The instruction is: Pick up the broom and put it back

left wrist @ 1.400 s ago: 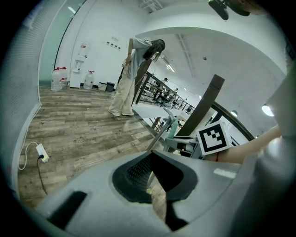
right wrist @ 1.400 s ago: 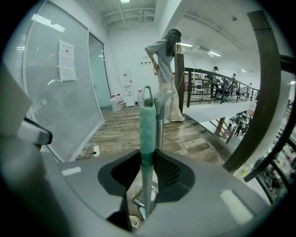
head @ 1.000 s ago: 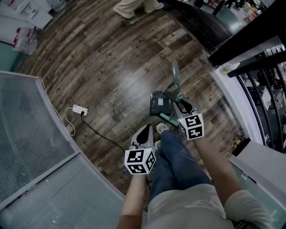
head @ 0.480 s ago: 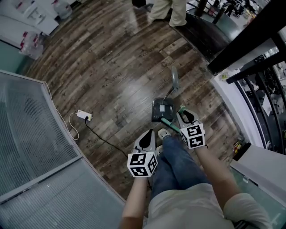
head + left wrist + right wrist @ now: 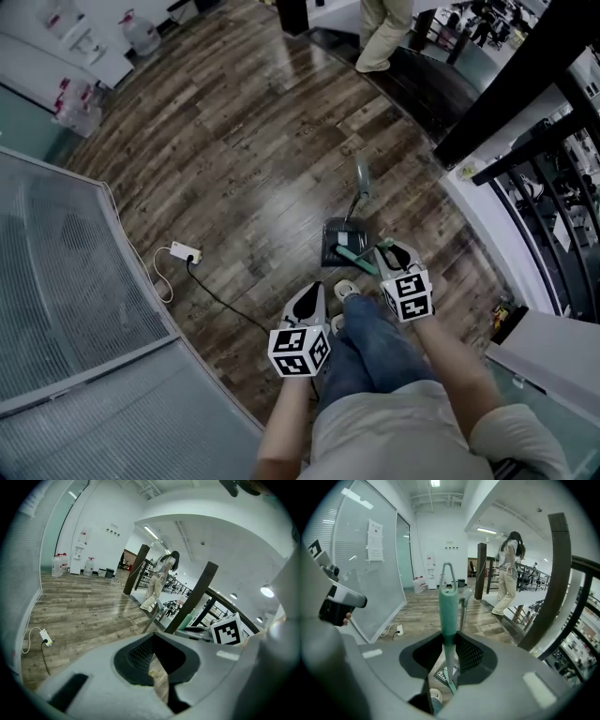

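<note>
The broom's teal handle (image 5: 448, 606) stands upright between the pads of my right gripper (image 5: 449, 651), which is shut on it. Its lower end reaches down to the dark dustpan (image 5: 442, 673) on the floor. In the head view the same right gripper (image 5: 389, 255) holds the teal broom handle (image 5: 354, 260) just beside the dustpan (image 5: 341, 242), whose grey handle (image 5: 363, 175) points away. My left gripper (image 5: 307, 298) hangs over the floor left of my knee, apart from the broom. Its jaws (image 5: 152, 641) meet at the tips with nothing between them.
A white power strip (image 5: 186, 253) with its cable lies left on the wood floor. A frosted glass partition (image 5: 66, 281) fills the left. A dark railing and step (image 5: 525, 141) run along the right. A person (image 5: 380, 33) walks at the far end. My shoe (image 5: 345, 291) stands by the dustpan.
Both grippers have risen a little, the right one with the broom handle still in it. The person in the background has walked on to the right.
</note>
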`<action>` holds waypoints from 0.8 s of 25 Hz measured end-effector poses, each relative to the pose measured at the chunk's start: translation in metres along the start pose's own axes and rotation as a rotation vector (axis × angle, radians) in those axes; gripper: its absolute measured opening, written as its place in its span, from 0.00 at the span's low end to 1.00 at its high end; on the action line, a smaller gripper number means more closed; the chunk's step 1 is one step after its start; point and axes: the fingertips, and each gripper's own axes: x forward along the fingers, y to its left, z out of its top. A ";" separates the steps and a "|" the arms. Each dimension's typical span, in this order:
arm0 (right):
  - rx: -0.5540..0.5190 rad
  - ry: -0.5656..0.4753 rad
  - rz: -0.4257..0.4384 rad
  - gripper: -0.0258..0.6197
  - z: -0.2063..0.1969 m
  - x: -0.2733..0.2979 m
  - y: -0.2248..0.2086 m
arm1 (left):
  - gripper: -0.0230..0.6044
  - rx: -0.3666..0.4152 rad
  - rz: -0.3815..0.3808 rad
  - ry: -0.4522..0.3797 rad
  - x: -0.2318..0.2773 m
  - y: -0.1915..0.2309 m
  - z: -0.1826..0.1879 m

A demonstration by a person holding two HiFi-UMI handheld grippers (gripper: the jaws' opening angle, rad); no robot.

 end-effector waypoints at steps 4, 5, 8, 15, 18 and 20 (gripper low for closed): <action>-0.013 -0.021 0.006 0.19 0.014 -0.012 0.001 | 0.04 0.001 0.003 -0.009 -0.008 -0.008 0.006; -0.016 -0.029 0.008 0.19 0.018 -0.015 0.001 | 0.04 -0.002 0.004 -0.012 -0.010 -0.010 0.007; -0.026 -0.060 0.015 0.19 0.032 -0.024 0.000 | 0.04 -0.006 0.009 -0.023 -0.016 -0.017 0.011; -0.037 -0.132 0.041 0.19 0.071 -0.047 -0.002 | 0.04 0.005 0.005 -0.056 -0.027 -0.035 0.031; -0.054 -0.151 0.070 0.19 0.084 -0.056 0.002 | 0.04 0.008 0.001 -0.069 -0.030 -0.043 0.041; -0.072 -0.165 0.093 0.19 0.093 -0.066 0.006 | 0.04 0.005 -0.002 -0.076 -0.033 -0.048 0.047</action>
